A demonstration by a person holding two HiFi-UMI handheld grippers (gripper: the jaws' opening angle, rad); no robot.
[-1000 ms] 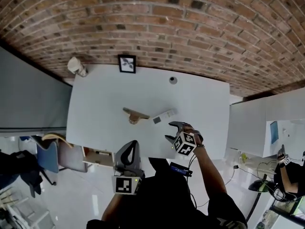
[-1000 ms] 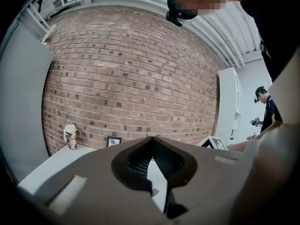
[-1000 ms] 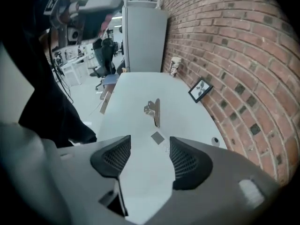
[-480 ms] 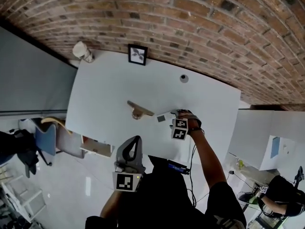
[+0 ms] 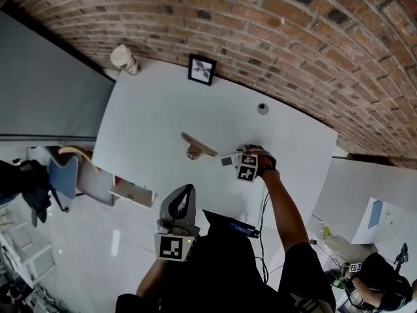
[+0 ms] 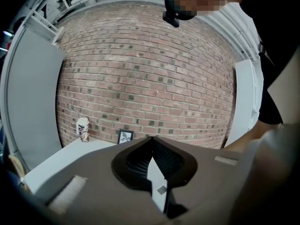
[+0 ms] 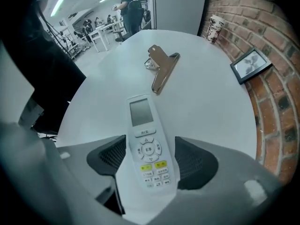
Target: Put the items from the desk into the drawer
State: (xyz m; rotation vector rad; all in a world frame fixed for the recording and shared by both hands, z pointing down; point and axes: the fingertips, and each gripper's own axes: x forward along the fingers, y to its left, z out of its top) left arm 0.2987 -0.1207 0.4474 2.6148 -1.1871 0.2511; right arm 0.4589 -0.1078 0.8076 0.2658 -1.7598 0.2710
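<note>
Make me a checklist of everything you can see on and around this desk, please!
Surface: white desk, mostly bare.
Job's things: remote and metal clip lying apart on the desk; drawer open at the desk's edge.
Clutter: cup and picture frame by the wall; small round thing.
Grippers: right tongs open, jaws just opened wider, the remote between them; left tongs shut, empty.
Cables: thin black cable beside the right arm.
Surroundings: brick wall, blue chair, people at far desks.
</note>
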